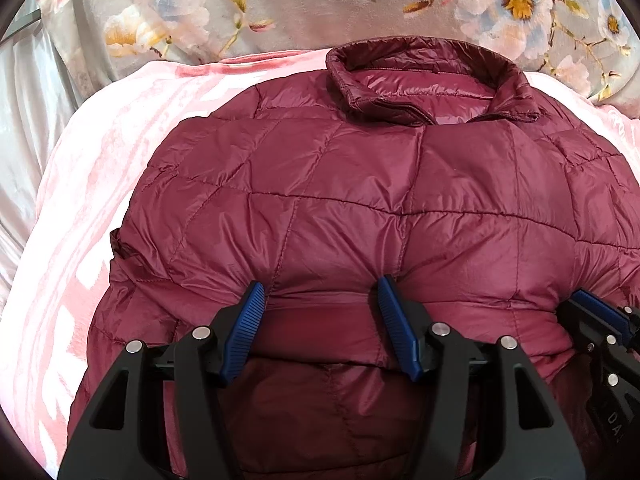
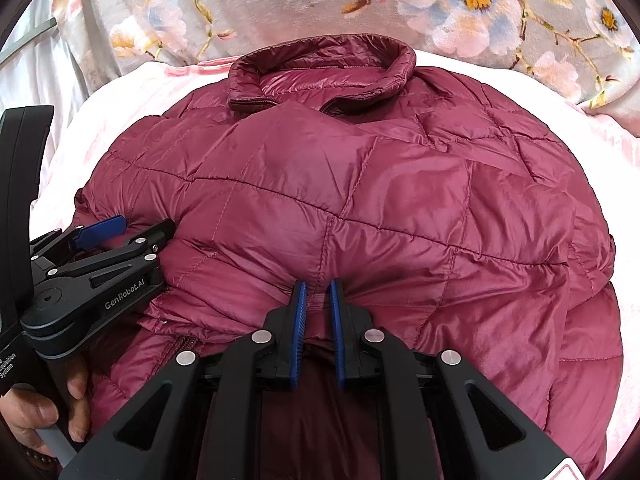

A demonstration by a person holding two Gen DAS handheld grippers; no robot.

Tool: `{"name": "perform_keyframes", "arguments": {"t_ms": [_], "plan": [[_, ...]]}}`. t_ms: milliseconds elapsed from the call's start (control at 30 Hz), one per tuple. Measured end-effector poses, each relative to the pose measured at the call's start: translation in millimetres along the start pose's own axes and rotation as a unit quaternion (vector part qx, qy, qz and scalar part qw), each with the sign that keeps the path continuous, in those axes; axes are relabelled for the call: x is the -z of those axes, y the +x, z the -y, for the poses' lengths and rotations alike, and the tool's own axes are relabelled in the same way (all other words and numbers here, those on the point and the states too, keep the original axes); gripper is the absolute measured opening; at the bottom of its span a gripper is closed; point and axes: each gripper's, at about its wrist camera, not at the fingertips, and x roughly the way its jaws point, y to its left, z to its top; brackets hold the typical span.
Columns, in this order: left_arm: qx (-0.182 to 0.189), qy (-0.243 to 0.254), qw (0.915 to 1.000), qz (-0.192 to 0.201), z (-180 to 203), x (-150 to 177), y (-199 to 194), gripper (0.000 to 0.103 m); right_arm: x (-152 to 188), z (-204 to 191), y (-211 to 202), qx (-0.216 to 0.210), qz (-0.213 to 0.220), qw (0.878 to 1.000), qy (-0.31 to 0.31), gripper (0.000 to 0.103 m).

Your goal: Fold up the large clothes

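A maroon quilted puffer jacket (image 1: pixel 360 200) lies on a pink blanket (image 1: pixel 100 152), collar (image 1: pixel 420 80) at the far side; it also shows in the right wrist view (image 2: pixel 340 200). Its near hem is lifted and folded toward the collar. My left gripper (image 1: pixel 320 292) is open, its blue pads (image 1: pixel 244 328) wide apart with the folded hem edge between them. My right gripper (image 2: pixel 318 288) is shut on the jacket's hem fold, pads (image 2: pixel 299 320) nearly together with fabric pinched between. The right gripper shows at the right edge of the left view (image 1: pixel 600 312); the left gripper shows at the left of the right view (image 2: pixel 120 232).
A grey floral blanket (image 1: pixel 320 0) lies beyond the collar, also in the right view (image 2: pixel 480 0). Pale sheet (image 1: pixel 28 120) at the left. A person's hand (image 2: pixel 48 412) holds the left gripper's handle at the lower left.
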Motion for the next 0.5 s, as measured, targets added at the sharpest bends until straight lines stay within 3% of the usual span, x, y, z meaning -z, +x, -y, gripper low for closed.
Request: {"name": "perform_keyframes", "arguments": {"t_ms": [500], "plan": [[-0.017,0.004,0.9998,-0.001,0.4,-0.4,-0.8,0.063,-2.1,7.1,2.5,-0.025,-0.001,0.999,0.021,0.010]]}}
